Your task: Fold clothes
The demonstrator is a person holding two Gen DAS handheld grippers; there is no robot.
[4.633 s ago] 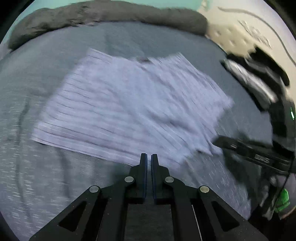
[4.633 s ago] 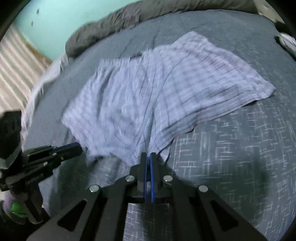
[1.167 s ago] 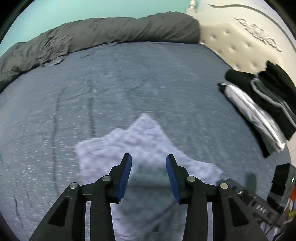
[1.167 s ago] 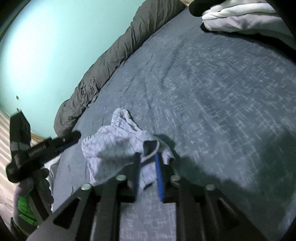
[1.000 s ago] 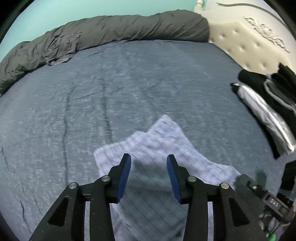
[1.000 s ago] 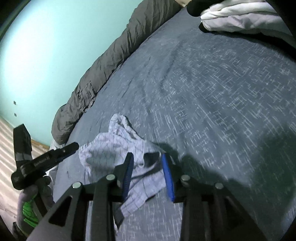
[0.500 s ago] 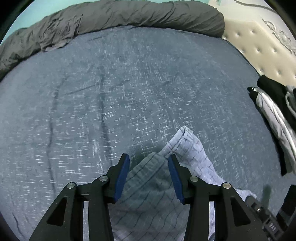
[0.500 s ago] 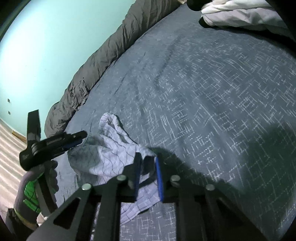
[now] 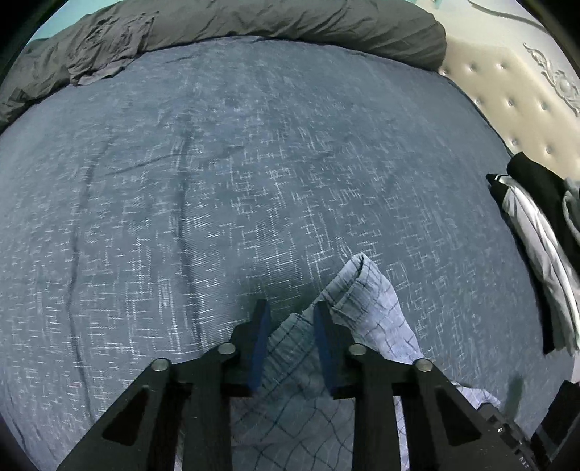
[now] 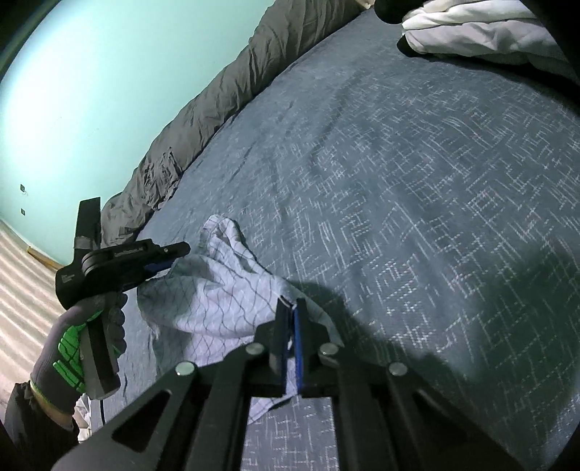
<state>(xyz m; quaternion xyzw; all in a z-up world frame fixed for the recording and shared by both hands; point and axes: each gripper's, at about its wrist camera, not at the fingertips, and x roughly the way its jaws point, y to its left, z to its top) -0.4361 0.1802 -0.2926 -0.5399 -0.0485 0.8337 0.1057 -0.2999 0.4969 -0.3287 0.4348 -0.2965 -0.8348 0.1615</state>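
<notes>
Gathering checked shorts (image 10: 214,293), bunched on the bed (image 9: 253,163), well short of the folded pile (image 9: 536,235). Right gripper (image 10: 289,308) pinching one edge; left gripper (image 9: 290,315) part-spread around another fold. Judged mid-fold; next calls for closing left, then laying cloth flat.

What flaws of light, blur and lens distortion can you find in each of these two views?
Left wrist view: fisheye bends the dark grey rolled duvet into an arc; the blue patterned bedspread is slightly motion-smeared. Right wrist view: a heavy shadow darkens the bedspread's lower right; the folded white garment looks overexposed.
</notes>
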